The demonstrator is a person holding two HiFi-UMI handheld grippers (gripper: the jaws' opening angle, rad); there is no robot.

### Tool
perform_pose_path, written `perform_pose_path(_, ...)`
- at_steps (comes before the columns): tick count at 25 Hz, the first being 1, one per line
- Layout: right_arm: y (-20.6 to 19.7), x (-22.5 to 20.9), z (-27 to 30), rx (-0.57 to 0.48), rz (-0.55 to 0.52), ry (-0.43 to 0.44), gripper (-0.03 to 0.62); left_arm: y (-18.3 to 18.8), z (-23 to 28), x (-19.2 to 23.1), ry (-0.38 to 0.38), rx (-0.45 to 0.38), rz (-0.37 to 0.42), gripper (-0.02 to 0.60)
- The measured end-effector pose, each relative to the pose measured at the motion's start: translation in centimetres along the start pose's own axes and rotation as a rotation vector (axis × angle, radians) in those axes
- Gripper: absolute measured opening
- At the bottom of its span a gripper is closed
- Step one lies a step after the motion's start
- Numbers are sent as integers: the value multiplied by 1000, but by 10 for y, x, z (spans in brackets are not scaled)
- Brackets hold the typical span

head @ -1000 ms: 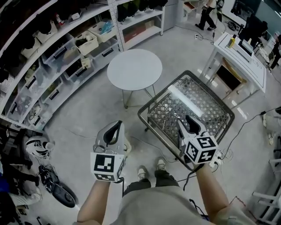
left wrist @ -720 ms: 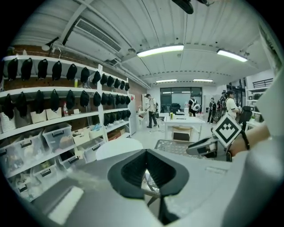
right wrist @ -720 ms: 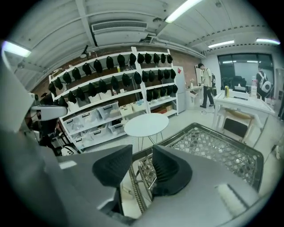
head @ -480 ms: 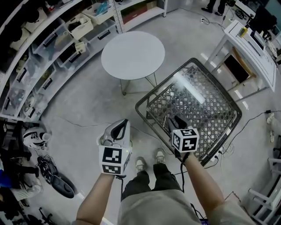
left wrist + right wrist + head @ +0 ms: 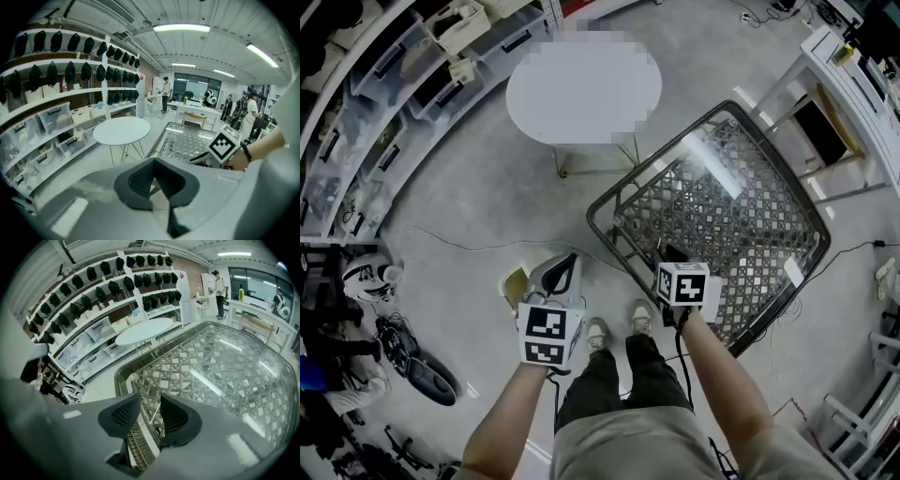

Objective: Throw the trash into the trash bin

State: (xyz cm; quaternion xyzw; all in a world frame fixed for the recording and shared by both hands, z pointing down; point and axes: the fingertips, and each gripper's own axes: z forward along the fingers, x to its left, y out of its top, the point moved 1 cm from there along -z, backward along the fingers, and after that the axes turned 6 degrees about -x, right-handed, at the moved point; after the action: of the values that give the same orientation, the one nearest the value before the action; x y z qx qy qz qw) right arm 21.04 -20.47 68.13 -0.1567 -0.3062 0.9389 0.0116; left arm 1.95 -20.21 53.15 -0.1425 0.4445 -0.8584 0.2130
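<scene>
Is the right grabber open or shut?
Open. In the right gripper view, the right gripper has its jaws apart with nothing between them, only the lattice table behind. They have just been closing.

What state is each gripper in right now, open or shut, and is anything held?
Left gripper: shut, fingers together, holding nothing.
Right gripper: open, fingers have just been closing a little, nothing between them.

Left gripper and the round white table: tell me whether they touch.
Apart. The left gripper view shows the round white table standing well beyond the jaw tips of the left gripper, with bare floor between them.
</scene>
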Motion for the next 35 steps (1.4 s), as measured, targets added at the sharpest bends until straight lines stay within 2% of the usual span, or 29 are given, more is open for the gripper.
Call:
perform_pose_path(7,-19,-12,28,64,28,-17,120,-28,12,-1,-4,51,-28,2)
perform_pose_path(15,-30,-16,37,122,-10,-63,86,-40,10,0,-3,74,-68,2)
perform_pose_path(17,-30,-20,37,122,-24,-84,47,-41,9,-1,-4,79,-76,2)
perform_pose_path(23,-31,-20,38,131,-98,-90,31,-51,4,-4,-3,90,-89,2)
perform_pose_path(24,-31,-19,38,132,-111,-82,11,-52,3,-5,-2,90,-92,2)
perform_pose_path(27,-30,-16,38,131,-139,-74,11,-54,0,-5,2,88,-96,2)
perform_pose_path(35,-22,-14,25,79,-122,-46,8,-55,-12,0,25,70,-98,2)
